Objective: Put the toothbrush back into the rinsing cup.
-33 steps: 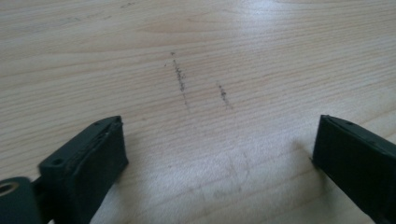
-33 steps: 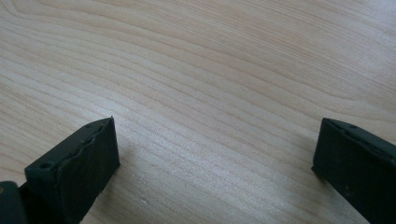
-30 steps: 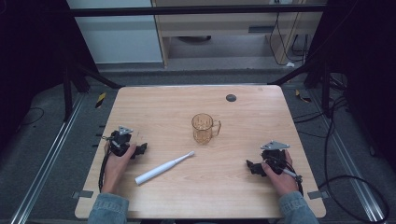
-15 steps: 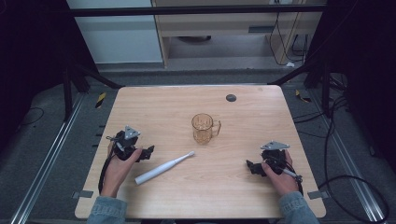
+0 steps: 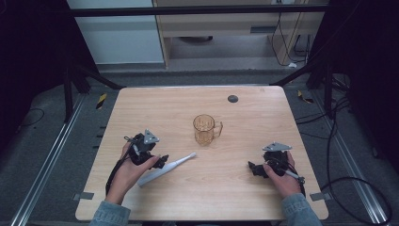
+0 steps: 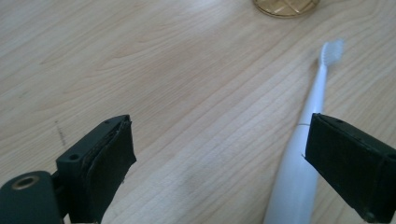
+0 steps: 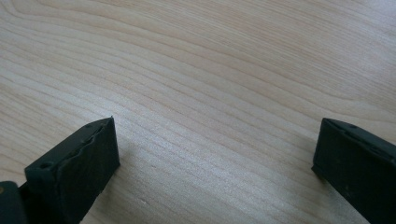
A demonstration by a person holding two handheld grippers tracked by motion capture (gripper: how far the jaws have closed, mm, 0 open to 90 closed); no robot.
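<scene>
A white electric toothbrush [image 5: 165, 170] lies flat on the wooden table [image 5: 155, 113], bristles pointing toward an amber glass mug [image 5: 205, 130] standing near the middle. My left gripper [image 5: 161, 162] hovers right over the toothbrush handle, open. In the left gripper view the toothbrush [image 6: 303, 144] runs under the right jaw, with bare wood between the jaws of the left gripper [image 6: 219, 172]. My right gripper [image 5: 252, 168] rests near the table's front right, open over bare wood, as the right gripper [image 7: 215, 172] shows in its own view.
A small dark round disc [image 5: 232, 98] sits in the tabletop near the far edge. The base of the mug [image 6: 286, 5] shows at the top of the left gripper view. Metal frame rails and cables surround the table.
My left gripper has moved right and slightly forward, from beside the toothbrush to over its handle. The right gripper has stayed where it was.
</scene>
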